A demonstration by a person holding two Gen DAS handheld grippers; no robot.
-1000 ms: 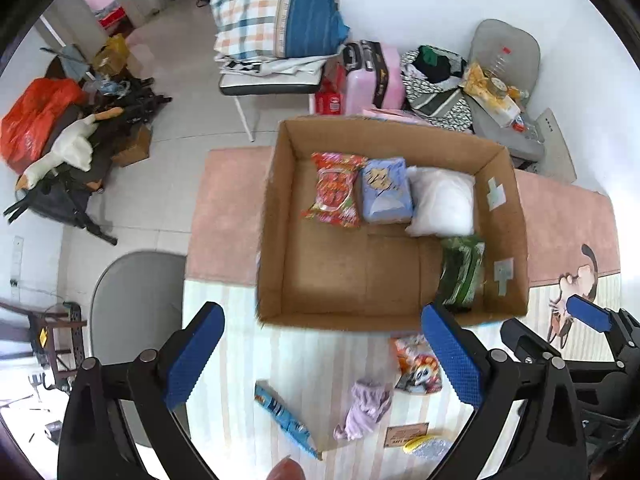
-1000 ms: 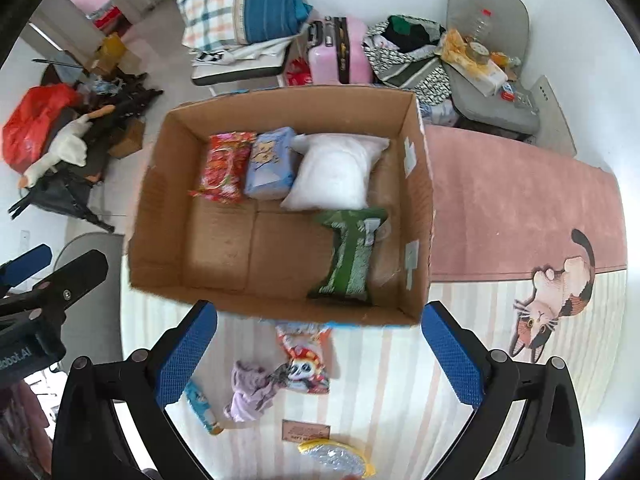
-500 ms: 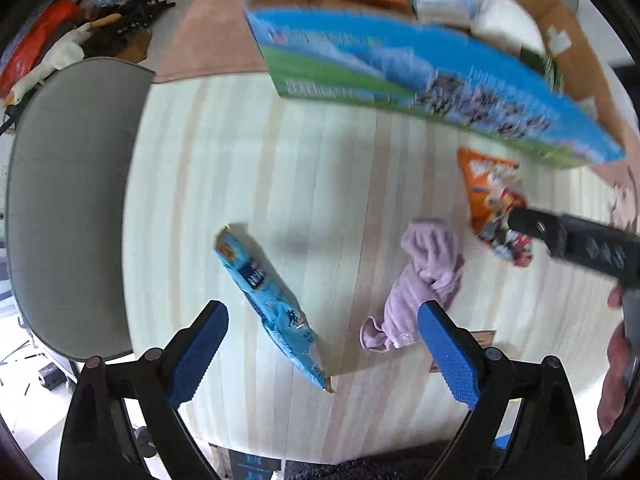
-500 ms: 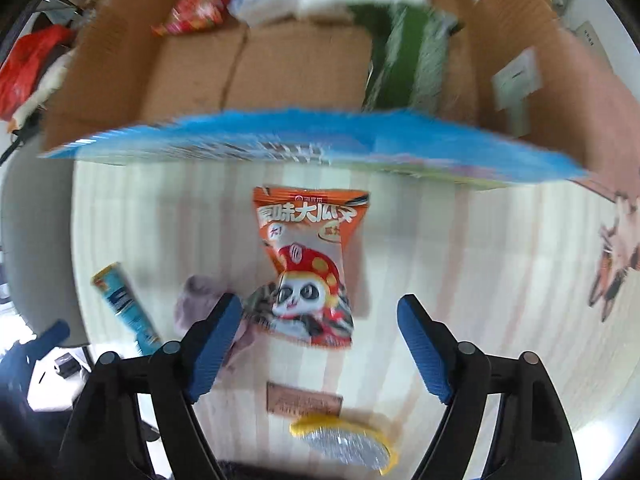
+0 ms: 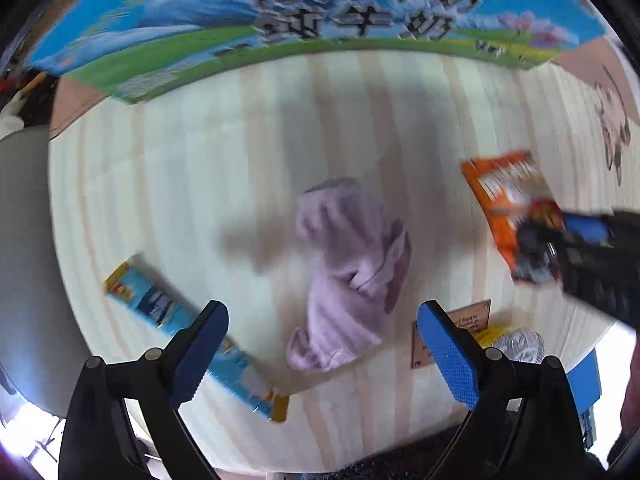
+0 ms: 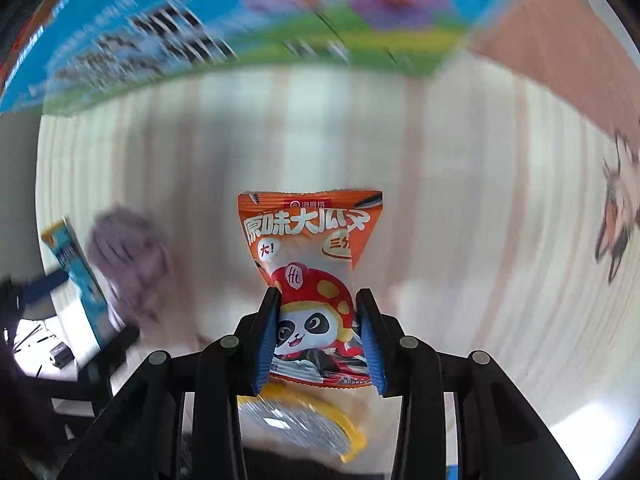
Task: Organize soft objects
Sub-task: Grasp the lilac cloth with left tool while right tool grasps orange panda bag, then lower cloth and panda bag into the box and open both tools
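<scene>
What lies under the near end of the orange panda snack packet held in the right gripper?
A yellow-rimmed silvery packet shows just below the orange panda snack packet. The right gripper, jaws closing on it, hides the rest.

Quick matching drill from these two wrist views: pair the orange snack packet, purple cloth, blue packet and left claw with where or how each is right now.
Things:
1. orange snack packet
2. purple cloth
3. blue packet
4. left claw

States:
A. open, above the table
B. pinched between the closing right claw's pads
C. crumpled on the table, free
D. flat on the table, partly behind a pad

Pairs: 1-B, 2-C, 3-D, 4-A
</scene>
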